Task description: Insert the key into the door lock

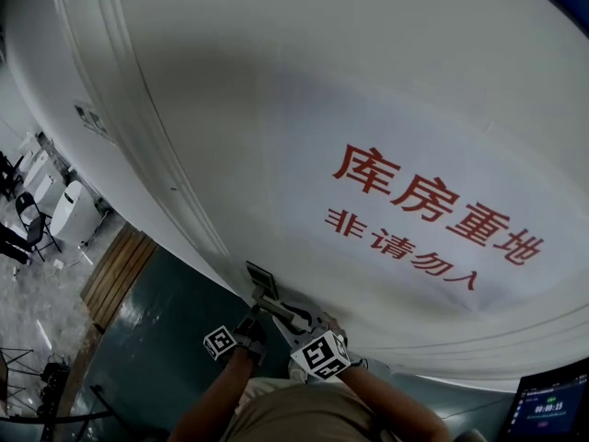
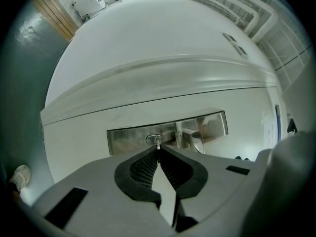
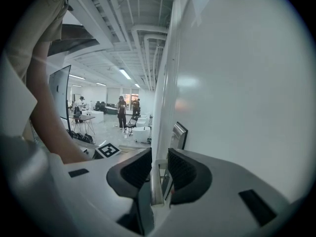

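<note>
Left gripper view: close up on the shiny lock plate (image 2: 128,137) on the white door (image 2: 148,58), with the small round keyhole (image 2: 153,139) in it. Shows the thin key (image 2: 158,143) too, pinched tight between the pressed-in jaws of the left gripper (image 2: 158,152). Key poking out just past the jaw tips, its end right at the keyhole, touching it; cannot tell how far in. Just to the right on the plate, the door handle (image 2: 196,138).

Right gripper view: no key to see here, only a side look along the door. Jaws of the right gripper (image 3: 157,158) closed on the door handle, one black pad on each side of the bar. Far behind, a big room with people (image 3: 121,110) and a table (image 3: 84,117). On the left, a bare arm (image 3: 44,107) blocking part of the room.

Head view: from up high, both grippers small and low down at the door edge, side by side. Big red writing (image 1: 433,215) on the door, seen nowhere else. Key too small to find. In the bottom right corner, a dark screen (image 1: 548,403)
</note>
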Available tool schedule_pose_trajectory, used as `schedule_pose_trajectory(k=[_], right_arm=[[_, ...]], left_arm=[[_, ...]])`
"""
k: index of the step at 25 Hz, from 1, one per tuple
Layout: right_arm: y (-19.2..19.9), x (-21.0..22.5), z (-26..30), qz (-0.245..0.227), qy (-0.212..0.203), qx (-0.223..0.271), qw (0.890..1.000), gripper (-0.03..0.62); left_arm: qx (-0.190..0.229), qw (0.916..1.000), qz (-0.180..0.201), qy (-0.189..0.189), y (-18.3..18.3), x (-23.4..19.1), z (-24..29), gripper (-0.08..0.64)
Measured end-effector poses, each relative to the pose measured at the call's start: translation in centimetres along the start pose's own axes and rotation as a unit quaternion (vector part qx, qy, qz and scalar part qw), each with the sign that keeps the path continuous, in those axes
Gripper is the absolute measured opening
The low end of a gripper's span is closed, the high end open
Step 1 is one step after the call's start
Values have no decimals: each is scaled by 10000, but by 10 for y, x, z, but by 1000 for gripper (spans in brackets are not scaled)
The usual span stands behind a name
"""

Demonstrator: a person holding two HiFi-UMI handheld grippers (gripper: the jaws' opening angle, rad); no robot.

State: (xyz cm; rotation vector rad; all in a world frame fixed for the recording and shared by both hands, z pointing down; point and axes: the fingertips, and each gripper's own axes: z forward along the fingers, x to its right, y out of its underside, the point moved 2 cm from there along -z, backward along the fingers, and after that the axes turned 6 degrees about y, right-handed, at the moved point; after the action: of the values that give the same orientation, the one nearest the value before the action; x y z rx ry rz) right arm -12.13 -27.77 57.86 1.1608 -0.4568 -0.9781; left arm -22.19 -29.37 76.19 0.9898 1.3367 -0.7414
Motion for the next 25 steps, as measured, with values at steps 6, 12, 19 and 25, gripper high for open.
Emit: schedule_pose_trajectory(k=[6, 12, 19, 25], right_arm=[[-2, 2, 1, -15, 23, 15, 10000, 112], [-2, 1, 1, -2, 28, 7, 10000, 112], [-1, 1, 1, 22, 34, 1, 10000, 112], [0, -1, 2, 47, 11, -10, 10000, 110]], left_arm=[[-47, 10000, 28, 24, -3, 1, 1, 33], [-28, 10000, -54, 57, -1, 4, 1, 32], [-158, 9998, 128, -52, -4, 1, 0, 34], [39, 9999, -139, 52, 2, 3, 2, 32]])
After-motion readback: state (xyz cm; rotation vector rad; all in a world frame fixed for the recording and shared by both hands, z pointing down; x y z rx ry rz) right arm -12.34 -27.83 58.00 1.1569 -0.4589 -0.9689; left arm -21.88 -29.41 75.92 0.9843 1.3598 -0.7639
